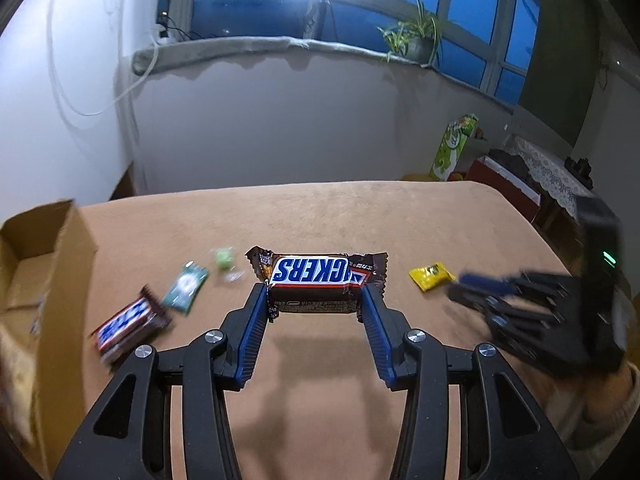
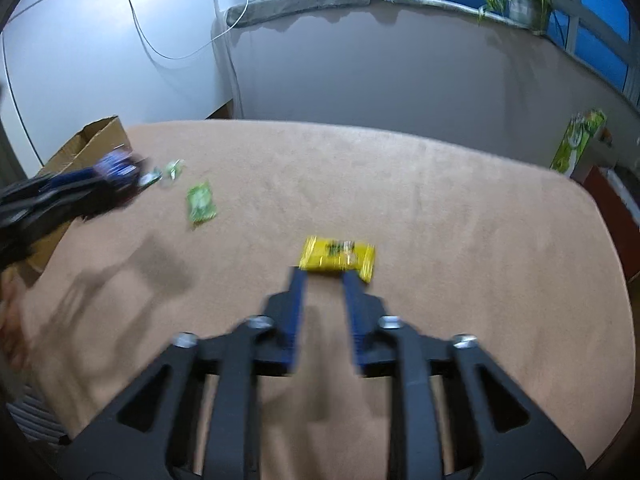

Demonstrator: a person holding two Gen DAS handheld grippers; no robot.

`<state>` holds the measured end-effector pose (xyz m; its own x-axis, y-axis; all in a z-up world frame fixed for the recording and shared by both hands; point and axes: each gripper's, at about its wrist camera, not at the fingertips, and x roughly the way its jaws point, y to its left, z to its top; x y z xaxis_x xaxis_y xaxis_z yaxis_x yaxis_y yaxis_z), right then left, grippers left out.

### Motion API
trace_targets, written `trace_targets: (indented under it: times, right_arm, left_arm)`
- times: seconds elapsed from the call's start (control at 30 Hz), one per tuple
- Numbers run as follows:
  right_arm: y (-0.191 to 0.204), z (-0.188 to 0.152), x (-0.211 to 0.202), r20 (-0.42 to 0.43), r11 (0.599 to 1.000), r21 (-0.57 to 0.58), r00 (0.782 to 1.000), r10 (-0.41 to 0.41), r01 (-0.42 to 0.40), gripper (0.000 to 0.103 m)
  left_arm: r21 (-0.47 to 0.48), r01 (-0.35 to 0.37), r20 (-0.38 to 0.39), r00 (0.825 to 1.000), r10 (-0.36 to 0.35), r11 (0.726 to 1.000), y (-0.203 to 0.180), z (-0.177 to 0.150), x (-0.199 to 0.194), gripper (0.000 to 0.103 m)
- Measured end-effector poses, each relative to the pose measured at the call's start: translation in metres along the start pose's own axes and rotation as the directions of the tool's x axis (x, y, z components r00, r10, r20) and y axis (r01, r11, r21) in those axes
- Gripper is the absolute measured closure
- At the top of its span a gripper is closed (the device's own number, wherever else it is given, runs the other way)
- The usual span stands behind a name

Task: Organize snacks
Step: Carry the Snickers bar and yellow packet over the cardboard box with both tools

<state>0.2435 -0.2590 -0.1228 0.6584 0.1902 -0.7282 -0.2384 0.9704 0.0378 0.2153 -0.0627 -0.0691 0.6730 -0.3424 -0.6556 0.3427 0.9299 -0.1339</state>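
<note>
While my left gripper (image 1: 316,294) clamps a Snickers (image 1: 318,280) between its pads, clear of the table (image 1: 320,216), a box (image 1: 48,264) sits to its left. My right gripper (image 2: 323,276) stands parted, empty, a yellow packet (image 2: 338,258) just beyond its fingertips.

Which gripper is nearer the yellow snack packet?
Right. The right gripper has its fingers open at the yellow packet. The left gripper is away to the side, shut on a Snickers bar.
</note>
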Motion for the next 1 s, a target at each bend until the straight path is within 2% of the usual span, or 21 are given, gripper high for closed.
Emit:
trace_targets:
  times: [0.07,0.17,0.23,0.27,0.3,0.5,0.63,1.0]
  right_arm:
    - [0.001,0.008,0.014,-0.037,1.000,-0.021,0.999,-0.013,0.012,0.045]
    - [-0.001,0.014,0.032,-0.083,1.000,-0.024,0.997,0.000,-0.002,0.047]
    - [0.000,0.014,0.034,-0.079,0.999,-0.033,0.997,-0.023,0.020,0.071]
    - [0.000,0.014,0.034,-0.076,0.999,-0.035,0.996,-0.039,0.037,0.090]
    - [0.001,0.014,0.033,-0.074,0.999,-0.033,0.996,-0.045,0.043,0.092]
    - [0.002,0.010,0.029,-0.059,0.998,-0.035,0.996,-0.061,0.059,0.094]
    - [0.005,0.007,0.014,-0.020,0.998,-0.009,0.998,-0.061,0.061,0.095]
    - [0.042,0.005,-0.076,0.129,0.998,0.008,0.990,-0.060,0.059,0.095]
  left_arm:
    - [-0.016,-0.005,0.008,1.000,0.005,1.000,0.006,-0.008,-0.012,0.057]
    - [-0.039,-0.015,0.010,1.000,0.016,0.999,0.016,-0.019,-0.026,0.057]
    - [-0.052,-0.022,0.008,1.000,0.023,0.998,0.020,-0.024,-0.032,0.057]
    - [-0.058,-0.024,0.006,1.000,0.024,0.998,0.023,-0.026,-0.034,0.057]
    - [-0.063,-0.024,0.003,1.000,0.024,0.998,0.024,-0.028,-0.035,0.057]
    - [-0.077,-0.014,0.004,1.000,0.015,0.997,0.033,-0.035,-0.043,0.057]
    - [-0.083,-0.004,0.024,1.000,0.006,0.997,0.040,-0.034,-0.053,0.057]
    - [-0.087,-0.011,0.108,0.994,0.021,0.996,0.045,-0.029,-0.097,0.057]
